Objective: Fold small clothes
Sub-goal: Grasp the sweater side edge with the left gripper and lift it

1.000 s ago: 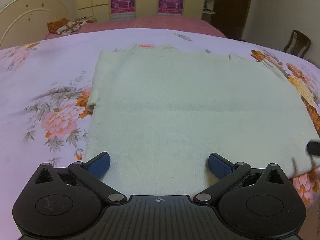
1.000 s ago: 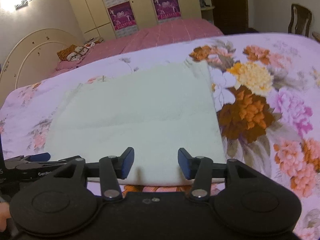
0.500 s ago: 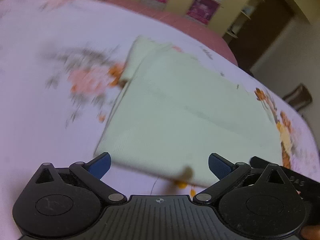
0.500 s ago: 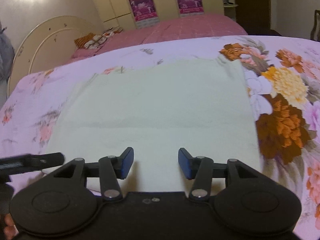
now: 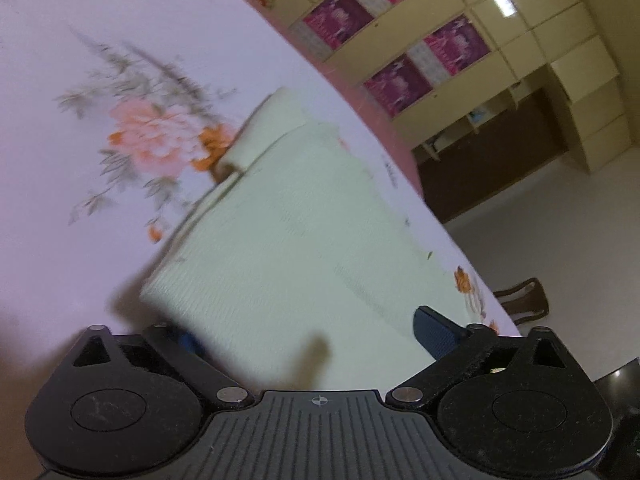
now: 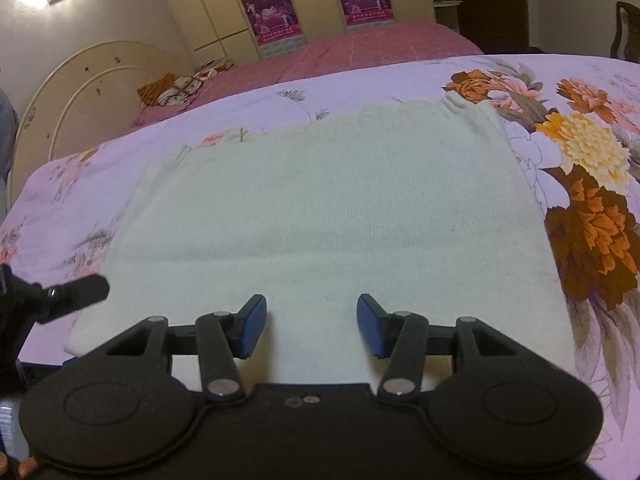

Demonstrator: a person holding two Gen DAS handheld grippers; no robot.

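Note:
A pale green knitted cloth [image 6: 320, 208] lies folded flat on the floral bedspread [image 6: 580, 160]. In the left wrist view the cloth [image 5: 288, 240] runs diagonally, a folded sleeve poking out at its far left. My left gripper [image 5: 310, 336] is rolled over at the cloth's near left corner; its jaws are closing, with the corner between them and one pad hidden behind the fabric. The pads do not press. My right gripper [image 6: 312, 324] hovers over the near edge, jaws partly apart, holding nothing. A left finger [image 6: 76, 292] shows at the cloth's left edge.
Behind the bedspread stands a pink bed [image 6: 360, 48] with a patterned pillow [image 6: 176, 88] and a curved cream headboard [image 6: 80, 92]. Cream wardrobes with magenta posters [image 6: 280, 0] line the wall. A wooden chair [image 5: 524, 304] stands beyond the bed's right side.
My left gripper rolled and swung to the cloth's near left corner, which now sits between its jaws. The right gripper shifted a little along the near edge.

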